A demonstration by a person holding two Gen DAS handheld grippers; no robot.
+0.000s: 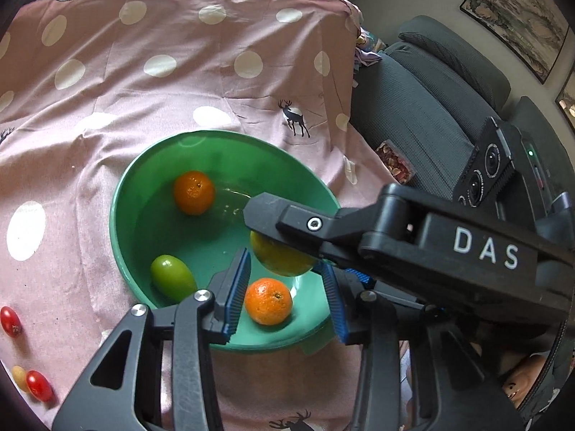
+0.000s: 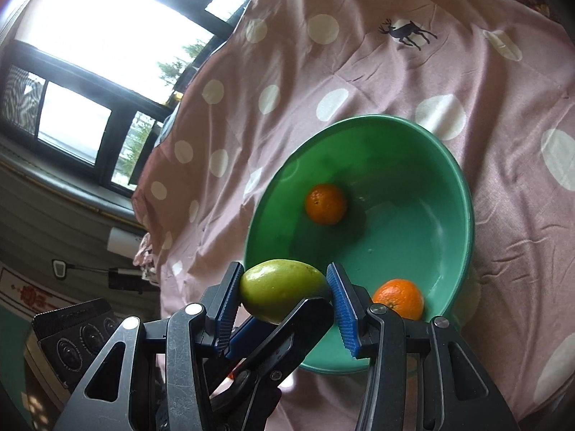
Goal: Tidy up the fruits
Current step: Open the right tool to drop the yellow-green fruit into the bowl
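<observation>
Claw [image 2: 284, 300] with lemon [image 2: 282, 289] over bowl rim [image 2: 467, 194]

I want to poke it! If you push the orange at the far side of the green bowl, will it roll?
Probably yes. The orange is round and sits loose on the bowl's smooth curved inside, so it would likely roll toward the middle. Its firm-looking peel suggests it should not squash easily.

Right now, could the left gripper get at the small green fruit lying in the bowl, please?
Probably yes: the left gripper is empty and open over the bowl, with the green fruit uncovered just beside its finger.
</observation>
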